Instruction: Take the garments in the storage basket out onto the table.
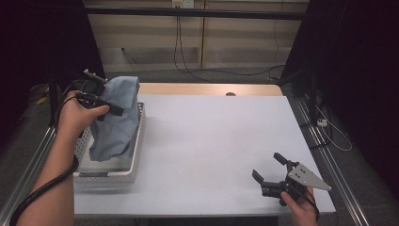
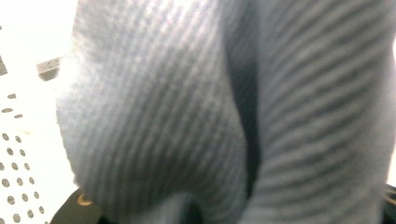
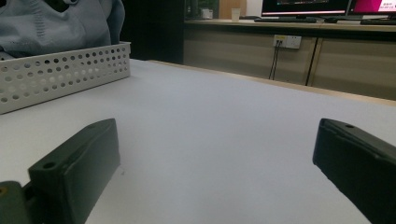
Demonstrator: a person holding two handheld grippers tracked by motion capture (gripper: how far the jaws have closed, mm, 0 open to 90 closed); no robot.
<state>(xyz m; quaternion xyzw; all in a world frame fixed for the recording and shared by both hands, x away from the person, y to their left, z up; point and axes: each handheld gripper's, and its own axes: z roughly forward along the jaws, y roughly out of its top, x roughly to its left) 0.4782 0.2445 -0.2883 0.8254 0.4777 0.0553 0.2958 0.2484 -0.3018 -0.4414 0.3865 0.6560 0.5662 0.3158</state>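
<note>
**Left gripper** [image 1: 104, 96]: held above the left edge of the tabletop, over the far end of the tray. Its jaws are pinched on an upper fold of the blue-grey garment [image 1: 116, 117]; in the left gripper view the ribbed knit [image 2: 187, 116] is pressed close against the lens.

**Blue-grey garment:** hung from the grip as a loose bundle, its lower folds draped inside the white perforated tray [image 1: 137, 141] and against the tray's right-hand wall. It is judged to be part-way lifted out, not yet clear of the rim.

**White perforated tray:** set along the left edge of the tabletop [image 1: 211, 136], its near end close to the near-left corner. The perforated wall [image 3: 65, 74] is seen from the right gripper view, with the garment [image 3: 56, 23] above it.

**Right gripper** [image 1: 269, 171]: rested low by the near-right corner, jaws spread wide, nothing between them [image 3: 210, 154].

**Risks, as judged:**
- Only a fold is held, so the knit may be pulled through the jaws by its own hanging weight.
- The trailing hem may be caught on the tray wall, and the light tray dragged or tipped toward the table edge.
- The tray is not braced by the far-off right gripper.
</note>
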